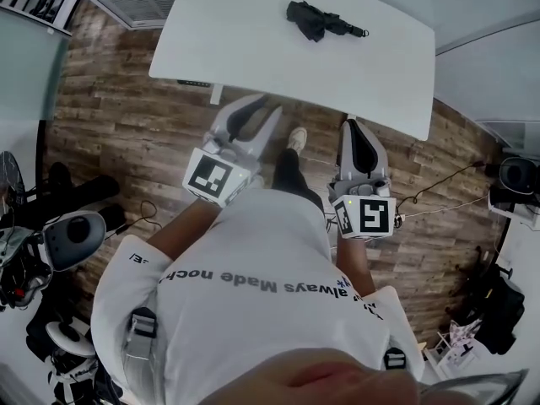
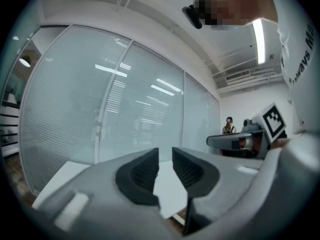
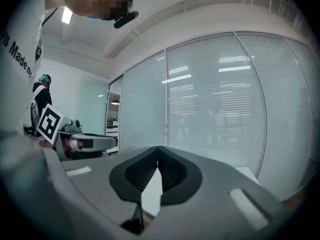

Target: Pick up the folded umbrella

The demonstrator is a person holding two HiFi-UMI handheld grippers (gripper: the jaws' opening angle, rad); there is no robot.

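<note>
The folded black umbrella [image 1: 319, 19] lies on the far part of the white table [image 1: 253, 40], with its strap end pointing right. Both grippers hang over the wooden floor short of the table's near edge, well apart from the umbrella. My left gripper [image 1: 255, 108] is open, with a narrow gap between its jaws and nothing in it; the left gripper view [image 2: 165, 156] shows only the tabletop [image 2: 170, 189] beyond. My right gripper [image 1: 359, 126] is shut and empty, its pads touching in the right gripper view [image 3: 158, 153]. Neither gripper view shows the umbrella.
A wall of glass panels with blinds [image 2: 125, 99] stands behind the table. Cables [image 1: 439, 194] trail on the floor at right, and dark equipment [image 1: 51, 234] crowds the left. The person's leg and shoe [image 1: 295, 137] are between the grippers. Another person [image 2: 228, 125] stands far back.
</note>
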